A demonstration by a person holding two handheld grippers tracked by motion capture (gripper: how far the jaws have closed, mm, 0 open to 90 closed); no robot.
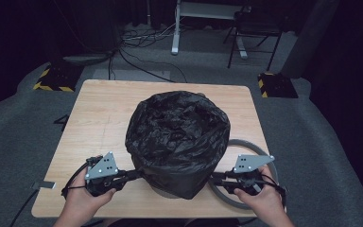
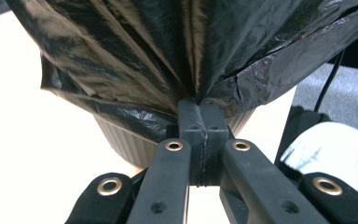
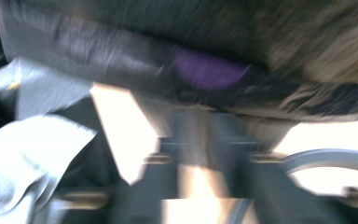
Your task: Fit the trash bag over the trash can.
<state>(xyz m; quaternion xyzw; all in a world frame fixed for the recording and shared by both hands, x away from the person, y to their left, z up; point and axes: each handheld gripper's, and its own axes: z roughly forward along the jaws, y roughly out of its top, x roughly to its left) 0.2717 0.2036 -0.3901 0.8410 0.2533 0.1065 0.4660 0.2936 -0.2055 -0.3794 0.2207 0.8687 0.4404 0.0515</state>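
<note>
The left gripper [image 1: 131,175] pinches the hem of the black bag [image 1: 177,137], which drapes over a bin [image 2: 126,142] mid-table [image 1: 99,109]. The right gripper [image 1: 216,177] sits at the bag's other side, its grip too blurred to tell, beside a grey ring [image 1: 246,144]. Grey carpet [image 1: 9,137], cables [image 1: 142,61] and a chair [image 1: 255,28] lie beyond.

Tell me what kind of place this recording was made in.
Probably a lab or recording studio, not a home: a small wooden table stands alone on grey carpet, loose cables run across the floor, and yellow-and-black hazard-striped bases sit against dark surroundings.
</note>
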